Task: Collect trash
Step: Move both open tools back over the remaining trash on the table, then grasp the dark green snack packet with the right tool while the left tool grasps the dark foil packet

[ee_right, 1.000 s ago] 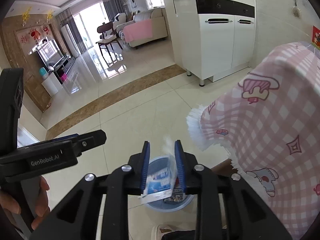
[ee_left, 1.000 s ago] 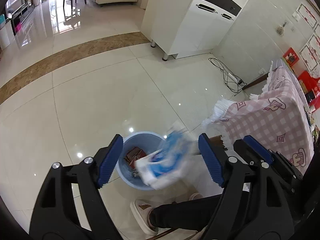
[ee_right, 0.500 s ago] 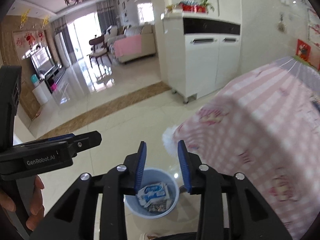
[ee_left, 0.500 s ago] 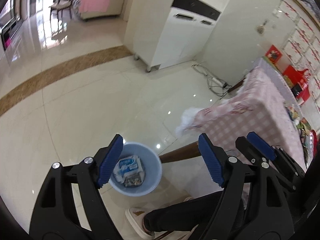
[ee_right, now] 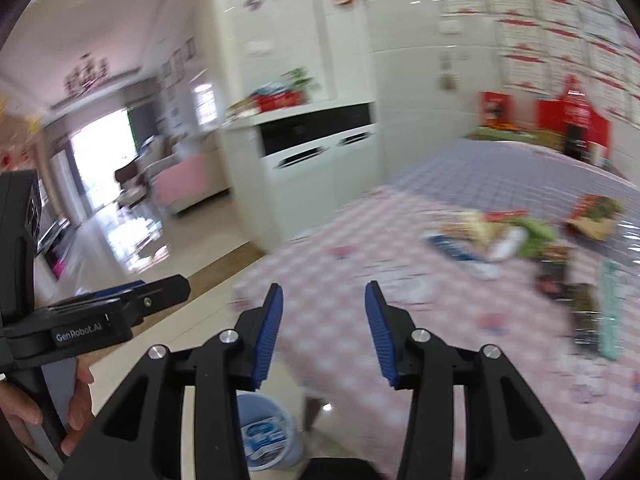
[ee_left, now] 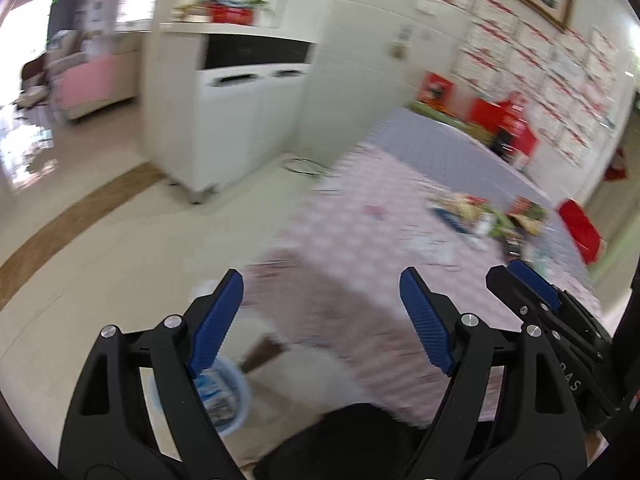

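- My left tongs (ee_left: 320, 312) stood released, the blue pads wide apart with nothing between them; they were raised above the near edge of the bench (ee_left: 360, 240), which wore a pink checked cloth.
- My right tongs (ee_right: 324, 332) were likewise released and empty, the pads apart, pointing across the bench towards the litter.
- The blue bin (ee_right: 276, 428) stood on the floor just beside the near corner of the bench, below both tongs; in the left view it (ee_left: 236, 396) showed partly behind the left pad.
- Inside the bin lay a blue-and-white packet (ee_right: 262, 438) on top of other, darker scraps that I could not make out. I judged this part of the task done: at least one piece of trash had been binned.
- The remaining trash (ee_right: 512, 236) lay in a loose heap on the bench, on the far side from the bin: wrappers in yellow, green and white, a blue flat packet, all blurred. In the left view the same heap (ee_left: 488, 216) sat well apart from the tongs.
- Nearer the right edge of the bench lay a dark packet (ee_right: 580, 308) and, just beside it, a pale green strip (ee_right: 610, 312); what they were I could not tell.
- Judgement: the task was partly complete. Several pieces were left on the bench, and neither tool held anything, so a fresh reach to the heap seemed the step in hand.
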A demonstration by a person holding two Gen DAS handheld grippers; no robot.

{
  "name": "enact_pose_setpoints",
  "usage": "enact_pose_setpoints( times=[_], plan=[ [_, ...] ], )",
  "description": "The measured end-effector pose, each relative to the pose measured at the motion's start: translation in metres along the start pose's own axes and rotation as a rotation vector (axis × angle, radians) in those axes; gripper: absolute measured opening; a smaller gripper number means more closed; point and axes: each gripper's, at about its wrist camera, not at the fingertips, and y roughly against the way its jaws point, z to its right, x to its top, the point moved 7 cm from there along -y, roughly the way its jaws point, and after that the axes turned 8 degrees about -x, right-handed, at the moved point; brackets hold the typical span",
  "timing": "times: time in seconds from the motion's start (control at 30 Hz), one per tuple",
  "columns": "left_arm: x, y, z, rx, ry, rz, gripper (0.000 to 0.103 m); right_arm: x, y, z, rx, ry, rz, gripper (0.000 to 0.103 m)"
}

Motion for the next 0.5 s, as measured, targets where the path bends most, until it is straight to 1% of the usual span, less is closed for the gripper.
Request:
enact_pose_setpoints(
  times=[0.03, 0.1, 0.13, 0.2, 0.27, 0.3, 0.4, 0.5],
  plan=[
    [0.001, -0.009, 0.013, -0.019, -0.012, -0.012, 0.079, 0.0, 0.005, 0.015, -0.027, -0.013, 0.006, 0.043],
    [0.001, -0.031, 0.045, -0.062, -0.042, -0.041, 0.079, 0.001, 0.014, 0.056, -0.099, -0.055, 0.017, 0.044],
    [0.0, -0.039, 0.056, -0.075, -0.052, -0.054, 0.079, 0.0, 0.017, 0.076, -0.136, -0.075, 0.016, 0.044],
    [-0.002, -0.061, 0.086, -0.12, -0.08, -0.081, 0.079, -0.003, 0.02, 0.109, -0.173, -0.11, 0.011, 0.044],
    [-0.006, -0.077, 0.108, -0.137, -0.103, -0.109, 0.079, -0.009, 0.021, 0.143, -0.216, -0.144, -0.005, 0.044],
    [-0.009, -0.084, 0.119, -0.151, -0.111, -0.117, 0.079, -0.013, 0.019, 0.159, -0.236, -0.158, -0.027, 0.044],
    [-0.014, -0.11, 0.151, -0.171, -0.142, -0.157, 0.079, -0.025, 0.009, 0.192, -0.269, -0.196, -0.088, 0.044],
    [-0.018, -0.129, 0.167, -0.165, -0.165, -0.188, 0.079, -0.031, -0.008, 0.206, -0.269, -0.195, -0.154, 0.045]
  ],
)
